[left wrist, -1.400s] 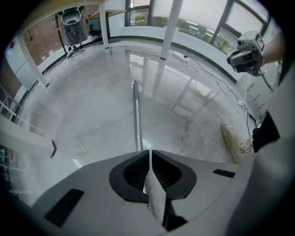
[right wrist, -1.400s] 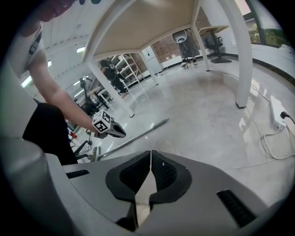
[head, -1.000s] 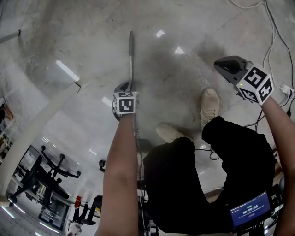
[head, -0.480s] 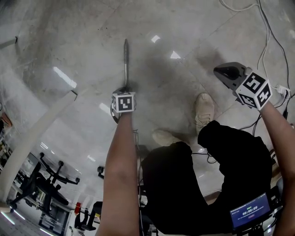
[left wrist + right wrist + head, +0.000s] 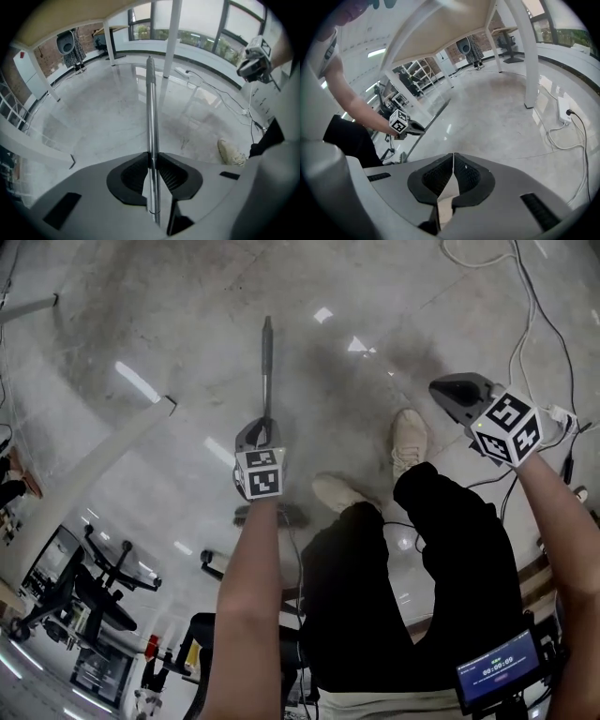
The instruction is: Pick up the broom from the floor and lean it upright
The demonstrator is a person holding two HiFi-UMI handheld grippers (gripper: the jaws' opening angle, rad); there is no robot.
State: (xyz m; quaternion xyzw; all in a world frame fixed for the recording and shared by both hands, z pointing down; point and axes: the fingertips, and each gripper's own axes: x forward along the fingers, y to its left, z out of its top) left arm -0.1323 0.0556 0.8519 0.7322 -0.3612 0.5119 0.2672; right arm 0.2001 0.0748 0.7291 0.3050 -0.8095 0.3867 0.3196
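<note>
The broom's thin metal handle (image 5: 266, 362) runs away from me over the grey floor. My left gripper (image 5: 258, 435) grips it partway along; in the left gripper view the handle (image 5: 150, 103) passes straight between the pads (image 5: 165, 174), which press on it while the jaws are closing. The handle's far end hangs above the floor. A dark bar that may be the broom head (image 5: 272, 516) shows under my left forearm. My right gripper (image 5: 452, 390) hovers at the right, apart from the broom, jaws shut on nothing (image 5: 453, 161). The right gripper view also shows the left gripper (image 5: 410, 127) on the handle (image 5: 429, 121).
The person's two light shoes (image 5: 408, 442) (image 5: 342, 493) stand just right of the broom. Cables (image 5: 534, 306) and a white power strip (image 5: 563, 110) lie on the floor at the right. A white table leg (image 5: 525, 56) rises nearby. Office chairs (image 5: 84, 587) stand at lower left.
My left gripper has lifted with the handle in it, so the handle's far end has come off the floor. The right gripper has risen a little.
</note>
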